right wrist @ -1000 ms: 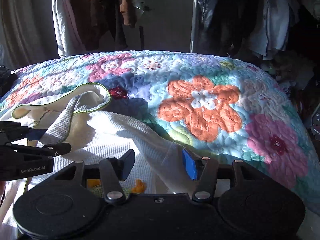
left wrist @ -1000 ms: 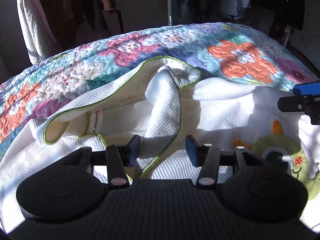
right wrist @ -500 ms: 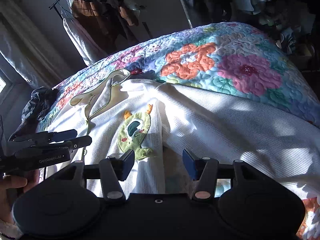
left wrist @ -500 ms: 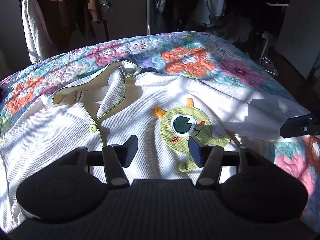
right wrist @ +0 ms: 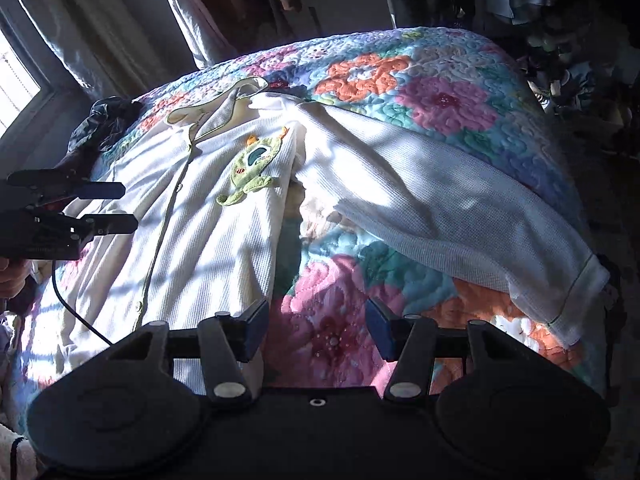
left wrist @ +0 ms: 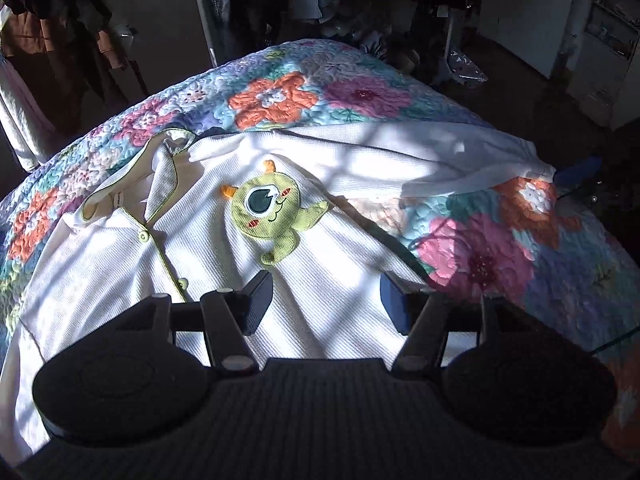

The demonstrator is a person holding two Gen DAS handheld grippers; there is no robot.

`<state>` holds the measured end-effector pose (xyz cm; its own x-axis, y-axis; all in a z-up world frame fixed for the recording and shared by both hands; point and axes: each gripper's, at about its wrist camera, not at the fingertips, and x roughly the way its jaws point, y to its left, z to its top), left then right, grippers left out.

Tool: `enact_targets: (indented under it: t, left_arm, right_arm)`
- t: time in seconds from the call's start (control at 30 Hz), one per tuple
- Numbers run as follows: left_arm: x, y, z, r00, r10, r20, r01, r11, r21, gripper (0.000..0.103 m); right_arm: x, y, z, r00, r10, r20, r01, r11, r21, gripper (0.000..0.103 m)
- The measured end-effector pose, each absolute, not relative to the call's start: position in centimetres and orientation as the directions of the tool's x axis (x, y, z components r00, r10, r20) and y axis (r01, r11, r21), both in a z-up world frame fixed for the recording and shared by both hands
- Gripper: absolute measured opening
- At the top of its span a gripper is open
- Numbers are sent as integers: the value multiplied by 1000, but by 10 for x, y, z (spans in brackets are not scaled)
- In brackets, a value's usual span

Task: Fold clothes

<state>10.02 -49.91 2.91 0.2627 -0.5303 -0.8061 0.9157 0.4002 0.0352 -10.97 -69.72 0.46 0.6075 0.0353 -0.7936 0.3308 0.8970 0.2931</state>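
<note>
A white waffle-knit shirt (left wrist: 192, 264) with green trim and a green one-eyed monster patch (left wrist: 268, 208) lies front up on the floral quilt (left wrist: 480, 252). Its collar (left wrist: 132, 176) points to the far side. One sleeve (right wrist: 440, 200) stretches out to the right, its cuff (right wrist: 560, 304) near the bed's edge. My left gripper (left wrist: 326, 302) hovers open above the shirt's lower body, holding nothing. The right gripper (right wrist: 316, 326) is open and empty over bare quilt beside the shirt's right side seam. In the right wrist view the left gripper (right wrist: 100, 206) shows at the left.
Hanging clothes (left wrist: 60, 20) on a rack stand behind the bed. A dark bundle of cloth (right wrist: 104, 120) lies at the bed's far left, by a window (right wrist: 16, 80). A door (left wrist: 520, 12) is at the back right. A cable (right wrist: 72, 312) trails from the left gripper.
Both grippers have drawn back and risen away from the shirt's collar area. The shirt now lies spread flat with the sleeve stretched right. The left jaws stand slightly wider.
</note>
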Motion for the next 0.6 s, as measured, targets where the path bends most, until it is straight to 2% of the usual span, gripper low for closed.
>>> enact_targets:
  t: [0.07, 0.1, 0.13, 0.17, 0.33, 0.43, 0.5, 0.6]
  left_arm:
    - [91, -480, 36, 278, -505, -817, 900, 435, 37, 59]
    - [86, -471, 39, 285, -493, -822, 891, 453, 38, 60]
    - [82, -465, 37, 307, -500, -810, 876, 481, 35, 60]
    - [78, -460, 33, 334, -512, -791, 857, 514, 29, 60]
    - [64, -456, -18, 345, -653, -674, 749, 625, -222, 60]
    - [52, -498, -50, 389, -599, -700, 726, 667, -168, 60]
    - [43, -525, -62, 382, -593, -709, 746, 651, -143, 60]
    - [37, -564, -74, 378, -583, -719, 753, 646, -128, 60]
  right_arm:
    - [-126, -695, 15, 654, 49, -755, 278, 912, 300, 60]
    - [-133, -694, 19, 678, 56, -733, 252, 919, 304, 68]
    - [-141, -693, 23, 701, 63, -710, 227, 925, 306, 83]
    - [-149, -692, 27, 724, 71, -687, 201, 930, 307, 87]
    - [-176, -713, -20, 741, -88, -666, 371, 880, 296, 85]
    - [-185, -733, -48, 717, -158, -679, 443, 856, 268, 72]
    - [-185, -739, -58, 706, -192, -682, 424, 886, 190, 72]
    - [-186, -753, -79, 667, -201, -717, 457, 871, 181, 72]
